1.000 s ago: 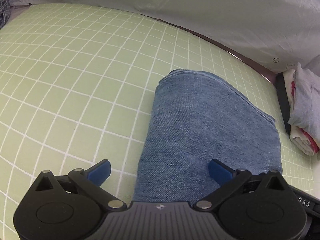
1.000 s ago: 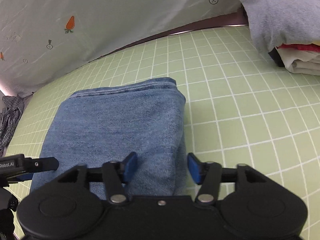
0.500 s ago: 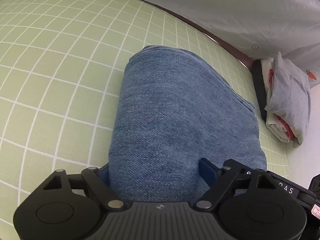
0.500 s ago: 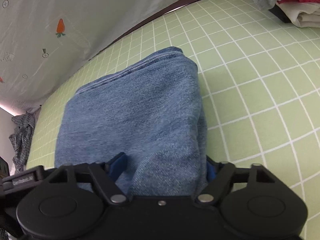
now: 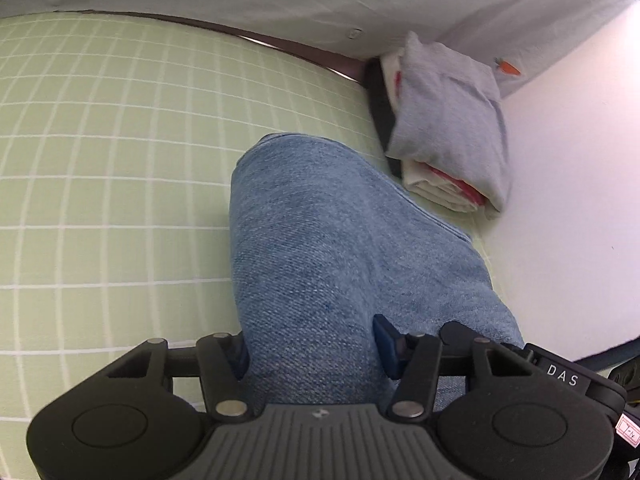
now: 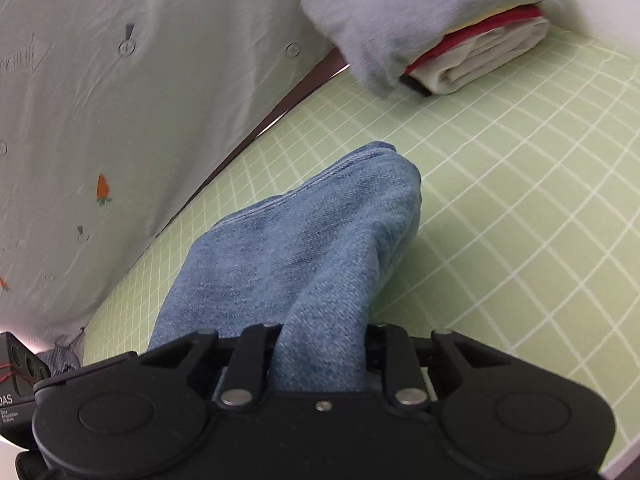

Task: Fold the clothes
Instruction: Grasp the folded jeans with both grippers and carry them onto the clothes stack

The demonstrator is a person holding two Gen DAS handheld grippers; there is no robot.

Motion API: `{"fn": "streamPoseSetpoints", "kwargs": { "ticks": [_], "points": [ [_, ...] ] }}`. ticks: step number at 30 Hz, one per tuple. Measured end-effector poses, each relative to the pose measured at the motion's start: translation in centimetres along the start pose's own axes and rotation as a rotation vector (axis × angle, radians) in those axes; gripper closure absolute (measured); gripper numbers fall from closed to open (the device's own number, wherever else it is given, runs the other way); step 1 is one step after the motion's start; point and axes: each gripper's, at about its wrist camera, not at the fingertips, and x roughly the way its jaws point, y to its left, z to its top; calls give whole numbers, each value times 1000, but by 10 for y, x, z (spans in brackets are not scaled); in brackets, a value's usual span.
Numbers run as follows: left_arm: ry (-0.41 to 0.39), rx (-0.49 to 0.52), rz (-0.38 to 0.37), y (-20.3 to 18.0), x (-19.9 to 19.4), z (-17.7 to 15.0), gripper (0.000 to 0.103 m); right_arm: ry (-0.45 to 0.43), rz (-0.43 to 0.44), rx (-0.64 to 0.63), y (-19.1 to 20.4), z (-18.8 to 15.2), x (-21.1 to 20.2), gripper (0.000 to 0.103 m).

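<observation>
Folded blue jeans (image 5: 320,240) stretch away from me over the green grid mat (image 5: 100,160). My left gripper (image 5: 314,350) has its blue pads (image 5: 385,346) pressing the near end of the denim from both sides, the jaws still closing. In the right wrist view the same jeans (image 6: 304,240) bunch up between the jaws of my right gripper (image 6: 322,344), which are also closing and pinch the cloth. Its pads are hidden by the denim. The near end of the bundle looks raised off the mat.
A stack of folded clothes (image 5: 448,120) topped by a grey garment sits at the mat's far corner, also in the right wrist view (image 6: 432,12). A white sheet with carrot prints (image 6: 120,80) hangs behind the mat. A checked garment (image 6: 60,356) lies at far left.
Both grippers went from open around the jeans' near edge to closed on it. Both have swung and rolled, bringing the stack of folded clothes nearer in view.
</observation>
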Motion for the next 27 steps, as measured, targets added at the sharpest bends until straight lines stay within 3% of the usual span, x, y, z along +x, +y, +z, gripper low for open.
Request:
{"fn": "streamPoseSetpoints", "kwargs": {
  "ticks": [3, 7, 10, 16, 21, 25, 27],
  "points": [
    [3, 60, -40, -48, 23, 8, 46, -76, -44, -17, -21, 20, -29, 83],
    [-53, 117, -81, -115, 50, 25, 46, -182, -69, -45, -54, 57, -64, 83],
    [-112, 138, -104, -165, 68, 43, 46, -253, -51, -83, -77, 102, -82, 83],
    [-247, 176, -132, -246, 110, 112, 46, -391, 25, -157, -113, 210, -92, 83],
    [-363, 185, -94, -271, 153, 191, 46, -448, 116, -192, -127, 304, -57, 83],
    [-417, 175, -17, -256, 210, 247, 40, -462, 142, -215, -128, 370, 16, 82],
    [-438, 155, -18, -243, 235, 271, 35, -477, 132, -223, -130, 399, 62, 80]
  ]
}}
